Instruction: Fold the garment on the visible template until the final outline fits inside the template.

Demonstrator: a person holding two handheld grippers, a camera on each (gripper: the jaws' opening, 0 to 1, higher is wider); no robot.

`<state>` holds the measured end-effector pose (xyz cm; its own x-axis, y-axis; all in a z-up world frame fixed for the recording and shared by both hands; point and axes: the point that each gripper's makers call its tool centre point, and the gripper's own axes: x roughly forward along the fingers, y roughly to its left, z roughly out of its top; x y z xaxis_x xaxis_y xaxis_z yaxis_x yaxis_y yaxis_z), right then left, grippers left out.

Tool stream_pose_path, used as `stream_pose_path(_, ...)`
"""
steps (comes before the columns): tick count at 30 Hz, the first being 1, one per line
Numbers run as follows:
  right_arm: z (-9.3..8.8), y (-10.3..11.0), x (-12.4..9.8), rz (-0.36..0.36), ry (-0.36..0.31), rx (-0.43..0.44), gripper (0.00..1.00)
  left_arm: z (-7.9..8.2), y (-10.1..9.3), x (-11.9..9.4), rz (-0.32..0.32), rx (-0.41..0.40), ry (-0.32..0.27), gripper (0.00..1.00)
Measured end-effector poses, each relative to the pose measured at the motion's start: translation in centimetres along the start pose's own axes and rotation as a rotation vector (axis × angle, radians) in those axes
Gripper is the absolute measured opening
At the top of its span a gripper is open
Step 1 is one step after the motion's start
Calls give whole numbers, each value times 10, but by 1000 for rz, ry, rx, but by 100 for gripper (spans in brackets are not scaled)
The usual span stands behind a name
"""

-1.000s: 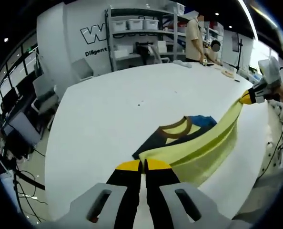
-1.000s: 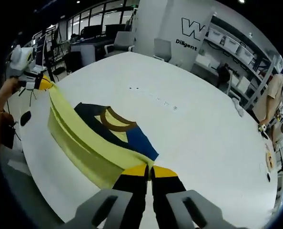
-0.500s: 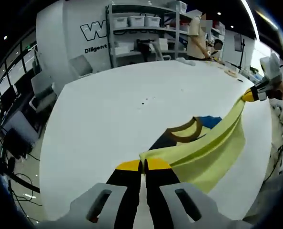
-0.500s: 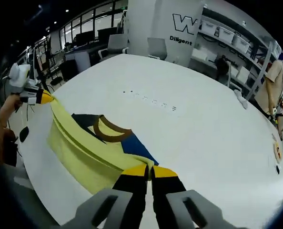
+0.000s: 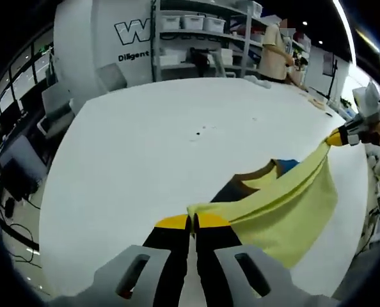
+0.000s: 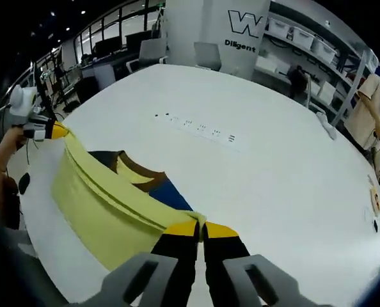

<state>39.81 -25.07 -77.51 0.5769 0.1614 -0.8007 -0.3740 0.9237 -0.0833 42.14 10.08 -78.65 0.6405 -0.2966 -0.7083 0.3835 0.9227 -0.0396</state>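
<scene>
Garment held taut between two tongs above a broad white table (image 5: 145,147). Left tongs (image 5: 191,222), black with yellow tips, are pinched closed on one corner of the pale yellow fabric garment (image 5: 286,204); in the left gripper view the right tongs (image 5: 336,136) grip the opposite corner at the far right, so the yellow edge runs as a stretched band between them. Right tongs (image 6: 199,228) likewise appear closed on the yellow cloth (image 6: 103,208) in the right gripper view, where the left tongs (image 6: 57,131) hold the other end at the left, carried by a person's hand (image 6: 7,146). Below the lifted edge the cloth hangs in a sheet to the table. Behind it lie the garment's brown collar (image 6: 139,176) and dark blue panels (image 6: 171,194), resting flat on the table. Row of small dark marks (image 6: 196,128) crosses the table beyond. Grey shelving with white bins (image 5: 190,38) stands at the back.
</scene>
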Motion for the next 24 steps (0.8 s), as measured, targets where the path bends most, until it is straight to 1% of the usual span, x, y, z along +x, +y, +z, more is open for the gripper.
stream_pose_path(2, 2, -1, 8, 6, -13, 7, 0, -4, 2, 4, 8, 8, 17, 0)
stream_pose_path(4, 2, -2, 15, 12, -8, 16, 0, -8, 5, 10, 15, -11, 29, 0)
stream_pose_path(6, -1, -3, 22, 5, 7, 10, 0, -7, 4, 15, 8, -10, 26, 0)
stream_pose_path(9, -4, -4, 31, -4, 2, 15, 0, -10, 4, 24, 14, 0, 34, 0)
stream_pose_path(10, -8, -4, 35, -5, 8, 21, 0, -11, 5, 26, 16, -3, 35, 0)
stream_pose_path(12, -12, -6, 40, -8, 11, 25, 0, -14, 4, 29, 18, -18, 38, 0)
stream_pose_path(13, -13, -6, 42, -7, 11, 28, 0, -15, 6, 33, 25, -29, 32, 0)
stream_pose_path(16, -18, -7, 50, -4, 9, 44, 0, -21, 8, 41, 27, -66, 43, 0)
stream_pose_path(18, -20, -7, 53, -2, 5, 47, 0, -24, 9, 45, 31, -72, 47, 0)
stream_pose_path(21, -22, -9, 62, 0, -14, 80, 0, -29, 9, 52, 41, -44, 48, 0)
stream_pose_path(24, -30, -8, 69, 8, -4, 101, 0, -31, 7, 52, 67, -25, 50, 0)
